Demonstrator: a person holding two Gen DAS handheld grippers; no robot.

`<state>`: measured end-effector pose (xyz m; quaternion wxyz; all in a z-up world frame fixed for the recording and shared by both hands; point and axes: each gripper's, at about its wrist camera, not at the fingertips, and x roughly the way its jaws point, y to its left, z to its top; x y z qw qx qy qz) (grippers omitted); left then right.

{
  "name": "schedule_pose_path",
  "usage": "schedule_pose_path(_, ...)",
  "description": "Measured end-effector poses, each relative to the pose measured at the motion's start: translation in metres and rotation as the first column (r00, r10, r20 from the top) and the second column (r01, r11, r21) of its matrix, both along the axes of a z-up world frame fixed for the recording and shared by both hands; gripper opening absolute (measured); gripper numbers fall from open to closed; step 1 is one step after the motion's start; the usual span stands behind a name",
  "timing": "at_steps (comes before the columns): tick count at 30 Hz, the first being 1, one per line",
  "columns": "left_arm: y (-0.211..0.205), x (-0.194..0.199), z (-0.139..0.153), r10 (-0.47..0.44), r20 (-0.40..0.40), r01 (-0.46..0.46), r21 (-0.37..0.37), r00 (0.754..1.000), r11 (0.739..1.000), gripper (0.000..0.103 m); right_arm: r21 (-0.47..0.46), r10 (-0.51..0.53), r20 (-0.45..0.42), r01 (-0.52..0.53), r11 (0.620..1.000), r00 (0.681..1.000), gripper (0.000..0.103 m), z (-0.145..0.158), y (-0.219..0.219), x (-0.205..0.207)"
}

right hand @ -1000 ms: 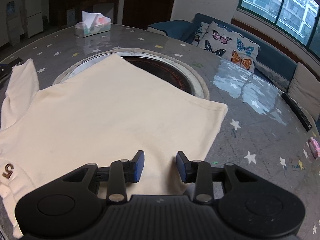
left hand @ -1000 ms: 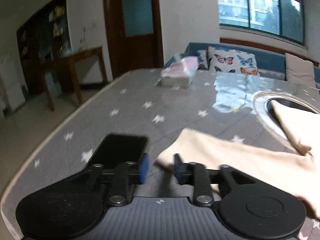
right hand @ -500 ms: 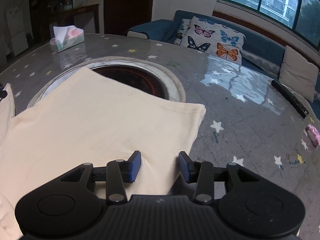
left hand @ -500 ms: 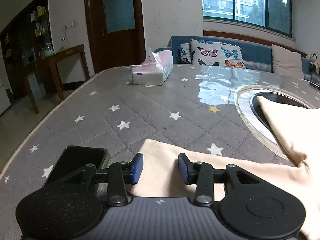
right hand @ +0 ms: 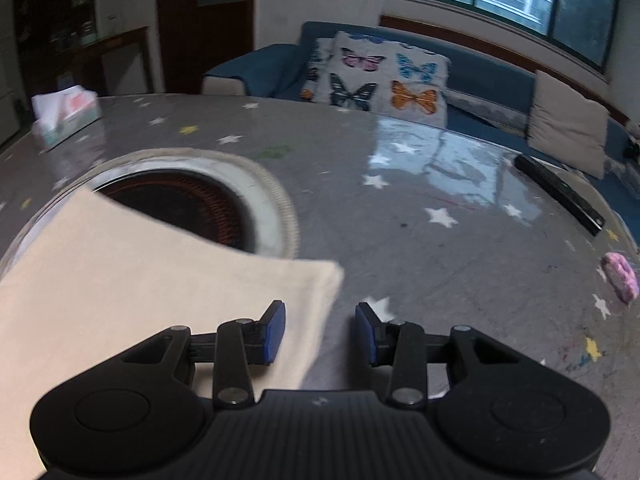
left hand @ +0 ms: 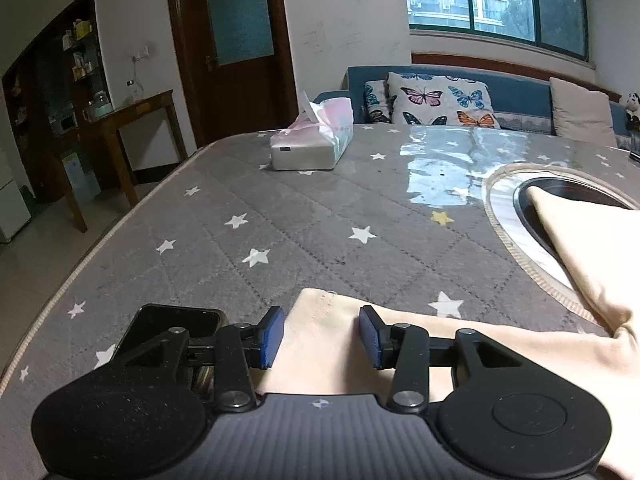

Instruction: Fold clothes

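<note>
A cream T-shirt (right hand: 132, 276) lies flat on the grey star-patterned table (right hand: 440, 260), partly over a round burner hole. In the left wrist view its sleeve (left hand: 320, 344) runs out toward the table's left side. My left gripper (left hand: 320, 338) is open, its fingers either side of the sleeve end. My right gripper (right hand: 320, 334) is open over the shirt's bottom right corner: the left finger is above the cloth, the right finger above bare table.
A black phone (left hand: 172, 326) lies just left of my left gripper. A tissue pack (left hand: 312, 142) stands at the far side. A round burner (right hand: 176, 208) is sunk in the table. A black remote (right hand: 560, 192) and a pink object (right hand: 620, 276) lie at the right.
My left gripper has moved forward over the sleeve end and opened a little wider. My right gripper has shifted right toward the shirt's corner, so less cloth lies under it.
</note>
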<state>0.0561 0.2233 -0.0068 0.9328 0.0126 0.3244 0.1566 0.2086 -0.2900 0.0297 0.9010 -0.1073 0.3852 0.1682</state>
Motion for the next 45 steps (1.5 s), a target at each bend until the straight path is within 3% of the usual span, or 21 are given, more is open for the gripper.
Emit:
schedule_pose_path(5, -0.001, 0.001, 0.003, 0.014, -0.007, -0.014, 0.009, 1.0, 1.0, 0.049, -0.006, -0.013, 0.025, 0.013, 1.0, 1.0, 0.038, 0.01, -0.006, 0.0)
schedule_pose_path(11, -0.005, -0.013, 0.01, 0.021, 0.002, -0.021, -0.034, 1.0, 0.999, 0.049, -0.024, 0.149, 0.03, -0.148, 0.989, 0.988, 0.038, 0.026, 0.017, -0.043)
schedule_pose_path(16, -0.008, -0.029, 0.013, 0.055, -0.024, -0.057, -0.078, 0.998, 0.995, 0.048, -0.009, 0.357, 0.013, -0.357, 0.934, 0.934, 0.038, 0.03, 0.067, -0.094)
schedule_pose_path(21, -0.005, -0.044, 0.014, 0.077, -0.03, -0.081, -0.139, 0.997, 0.987, 0.047, 0.041, 0.482, 0.003, -0.481, 0.876, 0.876, 0.035, 0.025, 0.121, -0.122)
schedule_pose_path(29, 0.005, -0.053, 0.01, 0.111, -0.037, -0.117, -0.201, 0.993, 0.973, 0.039, 0.082, 0.472, -0.028, -0.469, 0.88, 0.881, 0.028, 0.005, 0.179, -0.11)
schedule_pose_path(33, 0.008, -0.054, 0.011, 0.114, -0.03, -0.118, -0.224, 0.993, 0.967, 0.038, 0.081, 0.512, -0.037, -0.508, 0.858, 0.858, 0.027, -0.001, 0.193, -0.121)
schedule_pose_path(35, 0.009, -0.052, 0.012, 0.117, -0.029, -0.121, -0.233, 0.993, 0.965, 0.038, 0.04, 0.53, -0.01, -0.529, 0.848, 0.848, 0.027, 0.0, 0.197, -0.128)
schedule_pose_path(39, 0.009, -0.047, 0.01, 0.14, -0.033, -0.143, -0.237, 0.99, 0.961, 0.04, 0.072, 0.505, -0.012, -0.502, 0.862, 0.863, 0.027, 0.005, 0.193, -0.123)
schedule_pose_path(45, 0.011, -0.044, 0.01, 0.19, -0.029, -0.191, -0.253, 0.981, 0.948, 0.04, 0.049, 0.52, -0.006, -0.519, 0.853, 0.854, 0.027, 0.004, 0.195, -0.13)
